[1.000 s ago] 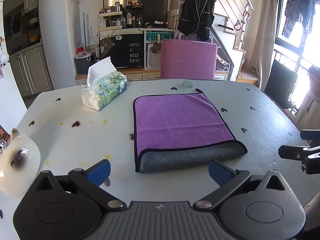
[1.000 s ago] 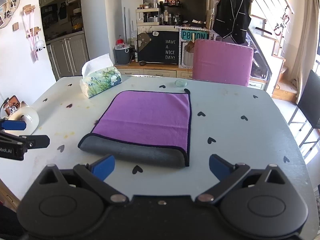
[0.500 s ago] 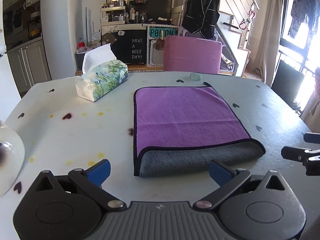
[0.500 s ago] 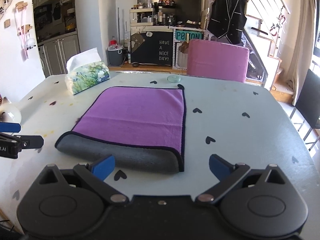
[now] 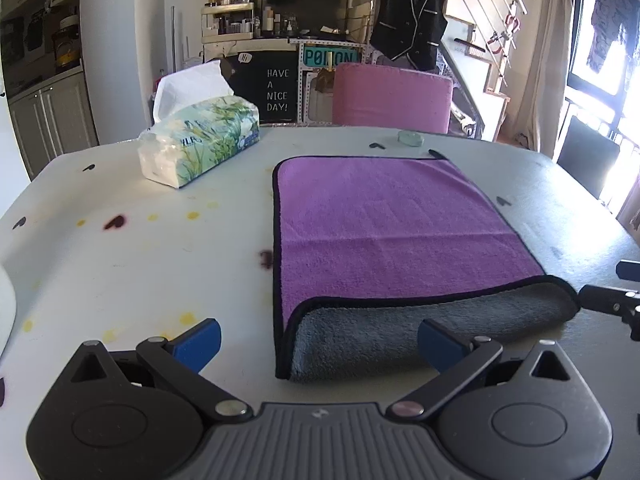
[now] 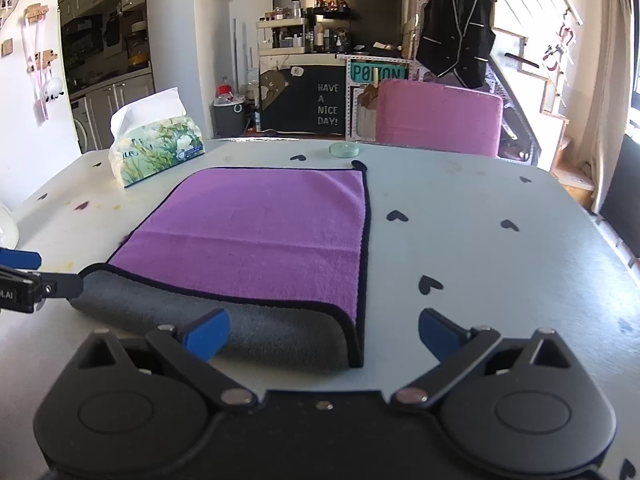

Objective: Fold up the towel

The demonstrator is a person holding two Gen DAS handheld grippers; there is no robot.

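A purple towel (image 5: pixel 392 224) with a black hem lies flat on the white table (image 5: pixel 120 272). Its near edge is rolled back, showing the grey underside (image 5: pixel 420 332). It also shows in the right wrist view (image 6: pixel 260 228). My left gripper (image 5: pixel 318 340) is open and empty, low over the table, straddling the towel's near left corner. My right gripper (image 6: pixel 324 334) is open and empty, straddling the near right corner. Each gripper's tip shows in the other's view: the right gripper (image 5: pixel 612 300) and the left gripper (image 6: pixel 32 280).
A tissue pack (image 5: pixel 200 144) stands at the back left of the table. A small round lid (image 5: pixel 410 138) lies beyond the towel. A pink chair (image 5: pixel 394 94) stands behind the table. A white object (image 5: pixel 6 312) sits at the left edge.
Both grippers have moved forward and lower toward the towel's near edge. The near corners now lie between their open fingers. The towel has not moved.
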